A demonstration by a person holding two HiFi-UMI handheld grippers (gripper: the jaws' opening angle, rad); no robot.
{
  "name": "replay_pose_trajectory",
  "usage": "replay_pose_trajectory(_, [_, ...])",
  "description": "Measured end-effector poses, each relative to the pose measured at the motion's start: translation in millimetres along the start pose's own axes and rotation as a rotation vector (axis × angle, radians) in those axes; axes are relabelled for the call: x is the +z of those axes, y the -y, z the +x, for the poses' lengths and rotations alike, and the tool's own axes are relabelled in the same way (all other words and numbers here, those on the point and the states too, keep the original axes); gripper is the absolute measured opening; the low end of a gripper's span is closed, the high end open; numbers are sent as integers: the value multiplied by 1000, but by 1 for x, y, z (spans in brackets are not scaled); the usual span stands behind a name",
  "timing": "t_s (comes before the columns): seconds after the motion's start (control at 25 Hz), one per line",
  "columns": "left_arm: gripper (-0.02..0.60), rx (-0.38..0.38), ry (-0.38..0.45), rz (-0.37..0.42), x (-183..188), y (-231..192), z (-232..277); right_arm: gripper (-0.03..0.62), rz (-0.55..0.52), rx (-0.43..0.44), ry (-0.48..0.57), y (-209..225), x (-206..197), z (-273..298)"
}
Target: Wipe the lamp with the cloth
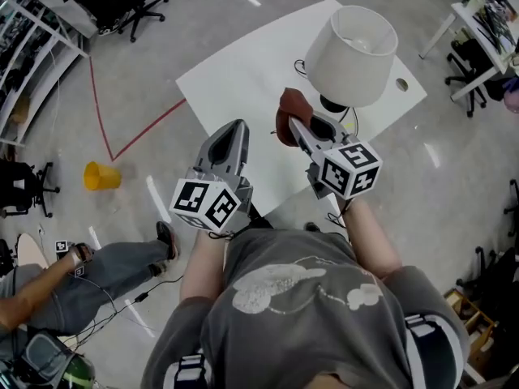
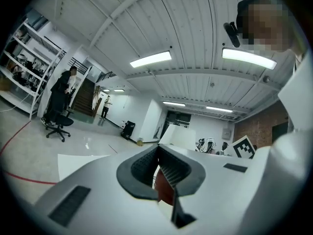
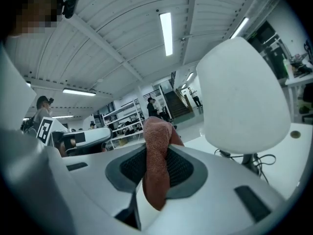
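The lamp has a white shade (image 1: 353,55) on a black base (image 1: 333,104) and stands on the far right of the white table (image 1: 243,79). My right gripper (image 1: 297,125) is shut on a reddish-brown cloth (image 1: 285,110), just left of the base and below the shade. In the right gripper view the cloth (image 3: 156,165) stands up out of the shut jaws, with the shade (image 3: 242,97) close at the right, apart from it. My left gripper (image 1: 235,130) hovers over the table's near edge, shut and holding nothing. The left gripper view shows the shade (image 2: 178,138) beyond the jaws.
A black cable (image 1: 350,124) trails from the lamp base, and a round hole (image 1: 402,84) is in the table beyond the lamp. On the floor at the left are a yellow bucket (image 1: 101,176), red tape lines (image 1: 150,128) and a seated person's leg (image 1: 97,274). Office chairs (image 1: 134,2) stand far back.
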State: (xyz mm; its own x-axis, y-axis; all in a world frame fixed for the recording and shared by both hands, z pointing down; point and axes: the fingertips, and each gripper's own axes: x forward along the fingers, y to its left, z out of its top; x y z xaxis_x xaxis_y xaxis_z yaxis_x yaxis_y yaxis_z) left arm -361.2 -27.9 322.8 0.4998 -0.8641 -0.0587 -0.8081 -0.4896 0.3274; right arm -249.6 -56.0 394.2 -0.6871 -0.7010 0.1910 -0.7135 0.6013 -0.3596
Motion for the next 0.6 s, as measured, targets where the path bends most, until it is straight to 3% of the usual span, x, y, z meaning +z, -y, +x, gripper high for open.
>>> replay_pose_trajectory(0.36, [8, -149, -18, 9, 37, -43, 41, 91, 53, -172, 129, 0, 55, 53])
replay_pose_trajectory(0.6, [8, -261, -11, 4, 61, -56, 72, 91, 107, -330, 244, 18, 98, 66])
